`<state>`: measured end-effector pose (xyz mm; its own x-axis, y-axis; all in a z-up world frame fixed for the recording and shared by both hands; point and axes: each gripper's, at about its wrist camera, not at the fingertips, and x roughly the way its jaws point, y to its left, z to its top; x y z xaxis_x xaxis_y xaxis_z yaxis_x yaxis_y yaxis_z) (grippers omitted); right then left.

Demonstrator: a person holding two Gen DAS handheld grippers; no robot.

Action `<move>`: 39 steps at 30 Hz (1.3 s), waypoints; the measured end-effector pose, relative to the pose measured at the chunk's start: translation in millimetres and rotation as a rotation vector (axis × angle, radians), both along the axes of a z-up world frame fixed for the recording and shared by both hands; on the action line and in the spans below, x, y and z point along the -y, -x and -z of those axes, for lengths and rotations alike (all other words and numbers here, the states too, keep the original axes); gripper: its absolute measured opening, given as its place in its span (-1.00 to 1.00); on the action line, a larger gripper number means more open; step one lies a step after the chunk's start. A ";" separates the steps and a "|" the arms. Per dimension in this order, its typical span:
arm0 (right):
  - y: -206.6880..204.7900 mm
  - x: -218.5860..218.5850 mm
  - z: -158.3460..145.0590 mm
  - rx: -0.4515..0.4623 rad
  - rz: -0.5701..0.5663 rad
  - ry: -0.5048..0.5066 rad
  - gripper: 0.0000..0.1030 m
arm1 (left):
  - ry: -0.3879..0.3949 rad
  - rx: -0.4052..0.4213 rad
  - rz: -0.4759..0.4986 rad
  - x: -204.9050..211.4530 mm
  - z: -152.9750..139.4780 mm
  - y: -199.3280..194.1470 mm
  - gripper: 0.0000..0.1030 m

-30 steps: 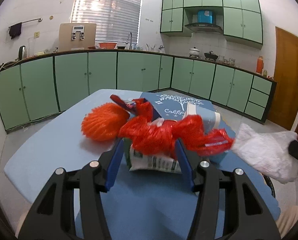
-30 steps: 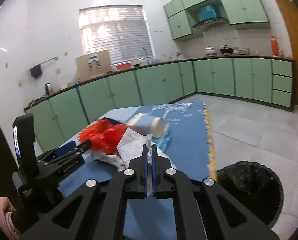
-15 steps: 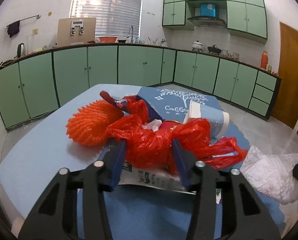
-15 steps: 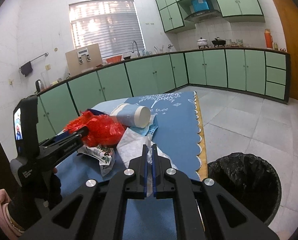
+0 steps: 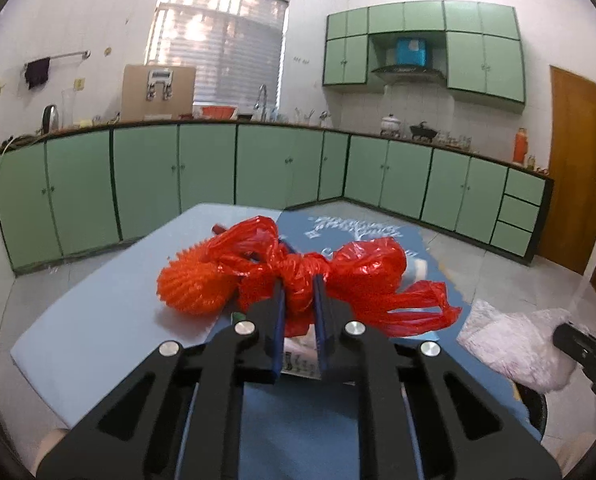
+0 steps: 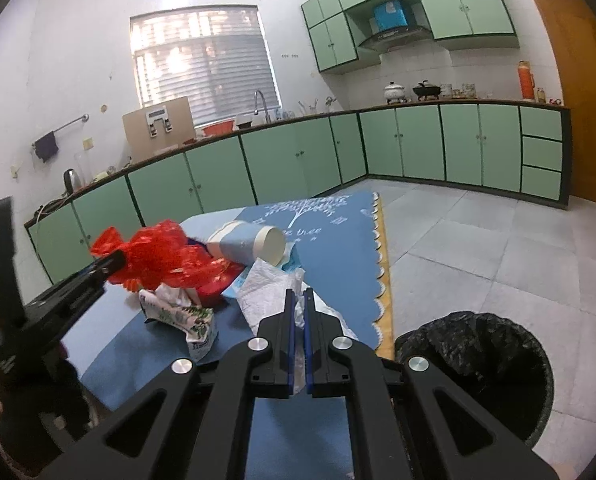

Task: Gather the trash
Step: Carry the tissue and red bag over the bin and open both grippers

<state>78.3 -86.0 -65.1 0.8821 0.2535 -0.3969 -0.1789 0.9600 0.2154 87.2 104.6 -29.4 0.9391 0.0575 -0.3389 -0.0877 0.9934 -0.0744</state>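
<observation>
Since half a second earlier, the left claw [image 5: 299, 300] had clenched on the red plastic bag [image 5: 337, 276] on the bench [image 5: 98, 320]. From the right view, the right claw [image 6: 298, 308] gripped crumpled white paper [image 6: 266, 284]; the black bin [image 6: 481, 364] sat just right, nearer it.

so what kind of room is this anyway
A home kitchen, almost certainly. Green base cabinets run under a long counter with a sink faucet below the window, and a range hood hangs over pots on the stove. A bin lined with a black bag stands on the tiled floor.
</observation>
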 end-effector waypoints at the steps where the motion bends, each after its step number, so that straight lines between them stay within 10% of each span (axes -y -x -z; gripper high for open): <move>1: 0.8 2.8 -1.5 0.004 0.007 -0.003 -0.93 | 0.005 0.005 0.006 1.9 -2.5 2.1 -0.80; 24: 2.8 153.7 -0.5 -0.003 0.373 0.053 -0.93 | 0.045 -0.028 0.433 201.3 13.9 -30.0 -0.79; 39: -13.6 202.4 23.6 -0.058 0.438 0.010 -0.49 | 0.053 -0.157 0.538 245.5 45.8 -78.0 -0.25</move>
